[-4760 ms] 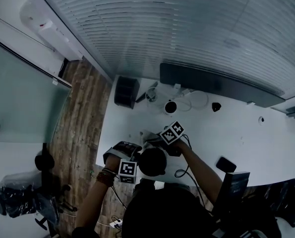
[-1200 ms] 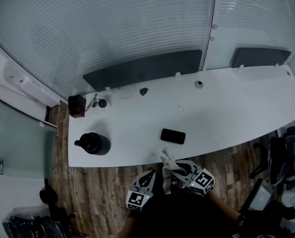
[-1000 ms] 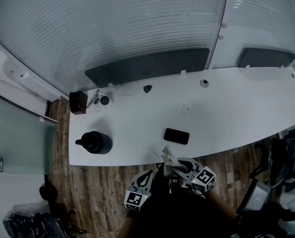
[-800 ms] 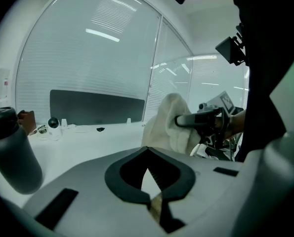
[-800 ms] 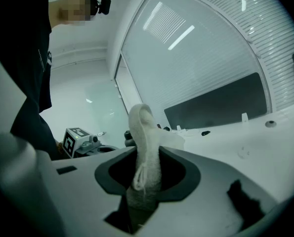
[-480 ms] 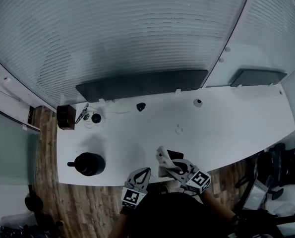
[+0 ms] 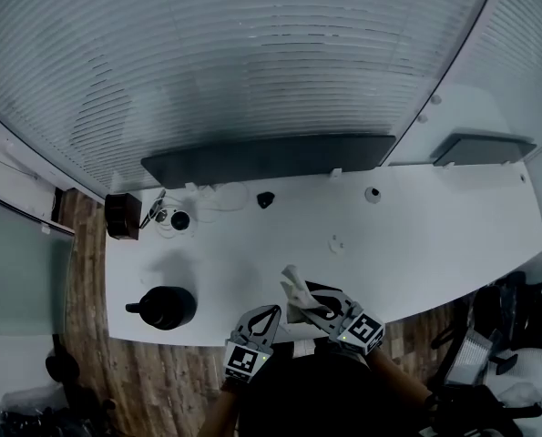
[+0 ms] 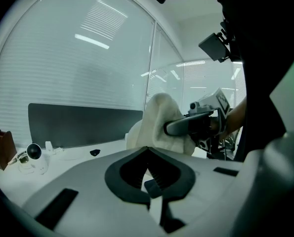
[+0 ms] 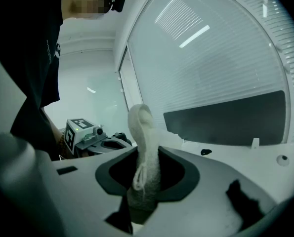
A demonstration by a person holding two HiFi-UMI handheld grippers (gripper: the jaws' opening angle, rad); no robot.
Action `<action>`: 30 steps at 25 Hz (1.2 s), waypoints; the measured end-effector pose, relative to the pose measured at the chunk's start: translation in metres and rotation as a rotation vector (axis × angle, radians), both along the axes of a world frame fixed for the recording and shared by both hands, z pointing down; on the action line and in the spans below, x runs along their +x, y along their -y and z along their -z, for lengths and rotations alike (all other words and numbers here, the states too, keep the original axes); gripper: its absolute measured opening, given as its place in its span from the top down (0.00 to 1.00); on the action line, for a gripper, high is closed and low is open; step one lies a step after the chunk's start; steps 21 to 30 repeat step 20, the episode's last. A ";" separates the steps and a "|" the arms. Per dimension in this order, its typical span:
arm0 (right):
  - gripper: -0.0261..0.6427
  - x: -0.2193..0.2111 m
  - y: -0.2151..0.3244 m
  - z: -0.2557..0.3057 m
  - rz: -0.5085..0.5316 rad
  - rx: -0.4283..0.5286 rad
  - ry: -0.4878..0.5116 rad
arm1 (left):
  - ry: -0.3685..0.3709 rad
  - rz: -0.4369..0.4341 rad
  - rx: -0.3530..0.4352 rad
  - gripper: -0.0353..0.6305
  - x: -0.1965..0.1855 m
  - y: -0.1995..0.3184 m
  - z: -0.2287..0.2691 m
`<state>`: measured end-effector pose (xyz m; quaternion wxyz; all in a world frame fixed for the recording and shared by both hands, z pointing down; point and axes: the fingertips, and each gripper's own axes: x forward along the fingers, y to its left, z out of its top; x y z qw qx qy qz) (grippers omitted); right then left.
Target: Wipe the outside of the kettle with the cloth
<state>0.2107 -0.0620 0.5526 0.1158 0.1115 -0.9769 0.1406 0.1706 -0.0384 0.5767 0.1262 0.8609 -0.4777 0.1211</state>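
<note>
Your right gripper (image 9: 146, 154) has its grey jaws clamped on the cloth (image 9: 142, 127). The cloth is a white, nubbly terry strip. It is bunched into a narrow fold between the pads, and its rounded end stands up above the jaws, with a loose thread hanging down the front. Your left gripper (image 8: 147, 149) has its jaws pressed together with nothing between them. Its smooth pale shell forms a dark, heart-shaped opening around the ribbed pads. The two tools sit just beside each other, left of the cloth and right of it. Both hang over the front edge of the white table (image 7: 416, 235), about midway along that edge.

The kettle (image 7: 166, 306) is a squat, round black body with a short spout, seen from above. It stands near the table's front left corner, well apart from both grippers and from the cloth.

A long dark panel (image 7: 266, 157) runs along the back edge. A small brown box (image 7: 123, 215) sits at the back left corner, with a small round white device (image 7: 179, 219) just beside it. Finely slatted blinds (image 7: 252, 53) rise behind the table.
</note>
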 end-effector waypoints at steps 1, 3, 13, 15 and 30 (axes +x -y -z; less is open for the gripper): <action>0.81 0.002 0.003 -0.001 0.007 -0.002 0.003 | 0.005 0.007 -0.004 0.94 0.001 0.003 0.000; 0.81 0.006 0.009 -0.001 0.024 -0.005 0.011 | 0.024 0.021 -0.002 0.94 0.004 0.008 0.000; 0.81 0.049 0.039 0.004 0.073 0.019 0.035 | 0.000 0.118 -0.022 0.94 0.048 0.038 0.001; 0.81 0.059 0.043 0.004 0.075 0.023 0.039 | 0.011 0.110 -0.020 0.94 0.056 0.045 0.002; 0.81 0.086 0.056 0.006 0.065 0.026 0.057 | 0.029 0.074 -0.004 0.94 0.087 0.060 0.003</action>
